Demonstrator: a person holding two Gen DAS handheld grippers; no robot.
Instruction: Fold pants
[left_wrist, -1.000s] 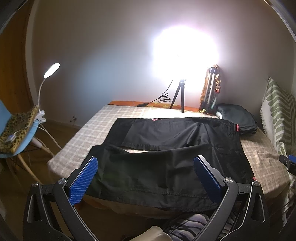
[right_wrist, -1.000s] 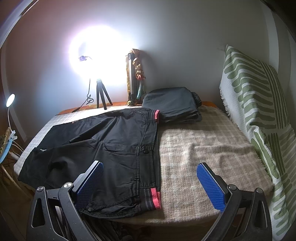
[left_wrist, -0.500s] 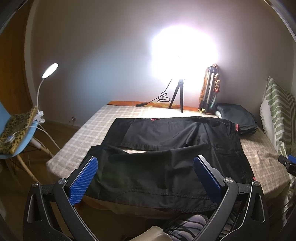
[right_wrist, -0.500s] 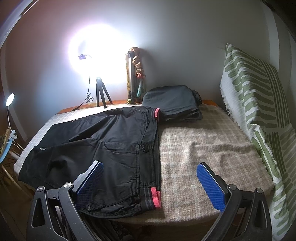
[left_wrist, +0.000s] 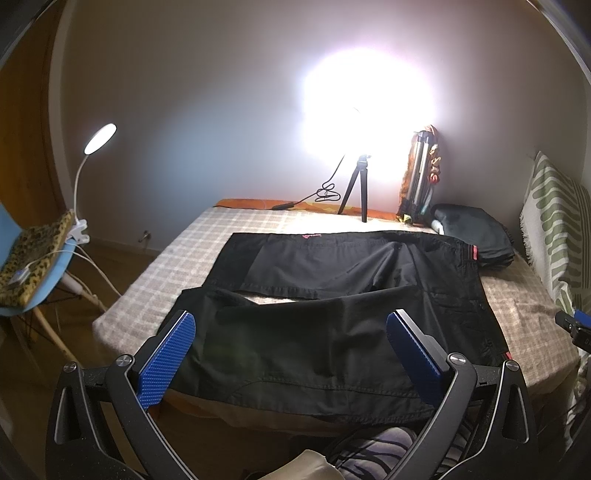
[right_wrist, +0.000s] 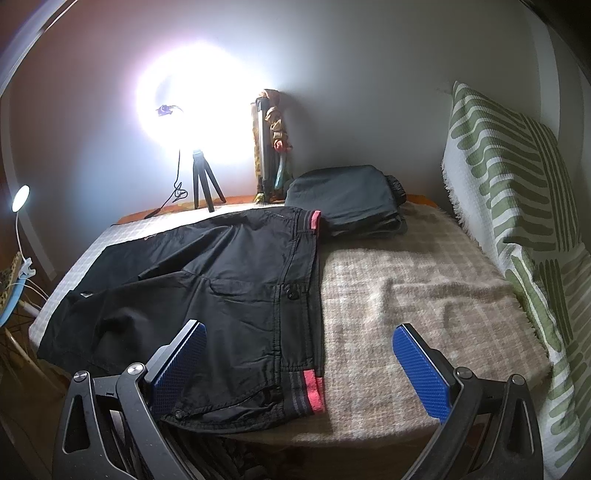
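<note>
Black pants spread flat on a checked bed, both tools wide and empty.

The bed (right_wrist: 413, 273), covered in a beige checked blanket, fills both views; a green-and-white patterned cushion (right_wrist: 517, 206) leans upright along its right side. The black pants (right_wrist: 229, 280) lie unfolded across the bed's left half — legs running away to the left, the waistband with its pink-red end tabs on the right, the near leg's edge reaching the front edge of the bed. A folded dark garment (right_wrist: 343, 195) sits at the far end, touching the far waistband corner. Behind it stand a small tripod (left_wrist: 356, 188) under a glaring light and a clip lamp (left_wrist: 98, 134) by a blue chair. The left tool (left_wrist: 290, 341) hovers over the near leg and the right tool (right_wrist: 299, 352) over the near waistband corner — each with blue pads far apart, gripping nothing.
</note>
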